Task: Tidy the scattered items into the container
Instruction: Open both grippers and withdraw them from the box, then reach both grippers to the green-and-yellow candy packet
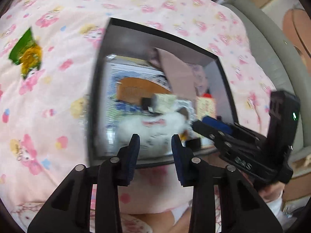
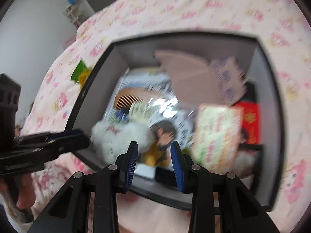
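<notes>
Hovering over the box [image 1: 97, 89], we hold both tools spread and empty; the green snack packet [image 1: 26, 55] lies on the bed, far left, nearer our left tool [image 1: 155, 145].

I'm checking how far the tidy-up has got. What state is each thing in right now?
container: open-topped, on the pink bedspread, crowded with items.
green and yellow packet: still outside, lying on the bedspread beside the container.
white fluffy toy: inside the container.
comb: inside, lying flat.
left gripper: jaws apart, empty.
right gripper: jaws apart, empty.
</notes>
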Motion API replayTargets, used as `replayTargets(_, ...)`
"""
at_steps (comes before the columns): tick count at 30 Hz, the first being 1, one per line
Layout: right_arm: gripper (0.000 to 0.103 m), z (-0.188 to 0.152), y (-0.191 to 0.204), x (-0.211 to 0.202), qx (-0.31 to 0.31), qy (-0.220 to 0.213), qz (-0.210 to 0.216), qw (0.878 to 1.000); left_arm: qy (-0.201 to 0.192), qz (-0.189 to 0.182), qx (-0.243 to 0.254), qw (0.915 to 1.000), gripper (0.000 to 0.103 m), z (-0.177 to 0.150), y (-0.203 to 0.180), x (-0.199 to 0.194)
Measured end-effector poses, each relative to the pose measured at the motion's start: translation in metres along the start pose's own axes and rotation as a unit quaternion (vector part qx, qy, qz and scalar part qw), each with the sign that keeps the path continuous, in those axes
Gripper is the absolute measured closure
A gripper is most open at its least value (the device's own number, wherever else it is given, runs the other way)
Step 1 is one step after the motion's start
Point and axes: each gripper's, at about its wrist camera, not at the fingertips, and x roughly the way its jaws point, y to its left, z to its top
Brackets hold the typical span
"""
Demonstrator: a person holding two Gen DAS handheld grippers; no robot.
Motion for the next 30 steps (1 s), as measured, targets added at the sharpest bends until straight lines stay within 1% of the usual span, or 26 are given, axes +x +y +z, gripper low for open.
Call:
replayTargets(1,0.072,0.001,-0.002,0.001,0.003,0.002,-0.002,1.0,0.01,-0.003,0.004,0.9999,0.07,0.0,-0.003,0.007)
replayTargets(3,0.072,0.001,-0.005,0.006,0.014,0.018,0.007,1.0,0.029,0.008,0.006,0.9995,0.07,0.0,-0.007,0.019)
replayTargets(6,0.072,-0.001,-0.007,0.013,0.013,0.036,0.011,0.999,0.028,0.047,0.007,0.9985,0.071,0.005,-0.007,0.025)
replayTargets(8,0.072,-0.002,-0.006,0.015,0.008,0.039,0.002,0.999,0.02,0.057,0.001,0.9982,0.071,0.009,-0.005,0.024)
replayTargets(10,0.072,-0.003,-0.007,0.013,0.008,0.034,-0.001,0.999,0.014,0.045,-0.003,0.9989,0.072,0.008,-0.005,0.016)
replayTargets(13,0.072,-0.002,-0.009,0.003,0.014,0.014,0.005,1.0,-0.005,0.009,0.005,0.9999,0.071,-0.002,-0.013,-0.001)
replayTargets(16,0.072,-0.004,-0.002,-0.017,0.006,-0.011,0.003,1.0,-0.027,-0.029,0.004,0.9992,0.07,-0.013,-0.021,-0.019)
replayTargets(18,0.072,-0.007,0.006,-0.037,0.004,-0.034,0.0,0.999,-0.04,-0.045,0.007,0.9982,0.07,-0.019,-0.026,-0.03)
replayTargets(20,0.072,-0.014,0.019,-0.055,-0.003,-0.057,0.007,0.998,-0.051,-0.061,0.011,0.9968,0.07,-0.024,-0.032,-0.043)
replayTargets(21,0.071,-0.019,0.027,-0.063,-0.009,-0.062,0.008,0.998,-0.056,-0.067,0.015,0.9961,0.069,-0.027,-0.035,-0.049)
replayTargets(23,0.071,-0.027,0.044,-0.074,-0.024,-0.064,0.001,0.998,-0.066,-0.053,0.023,0.9961,0.069,-0.03,-0.04,-0.058)
replayTargets(25,0.072,-0.031,0.056,-0.081,-0.026,-0.073,-0.015,0.997,-0.074,-0.051,0.031,0.9955,0.068,-0.034,-0.04,-0.069)
replayTargets(30,0.072,-0.038,0.087,-0.096,-0.032,-0.084,0.003,0.996,-0.098,-0.055,0.029,0.9932,0.067,-0.047,-0.026,-0.099)
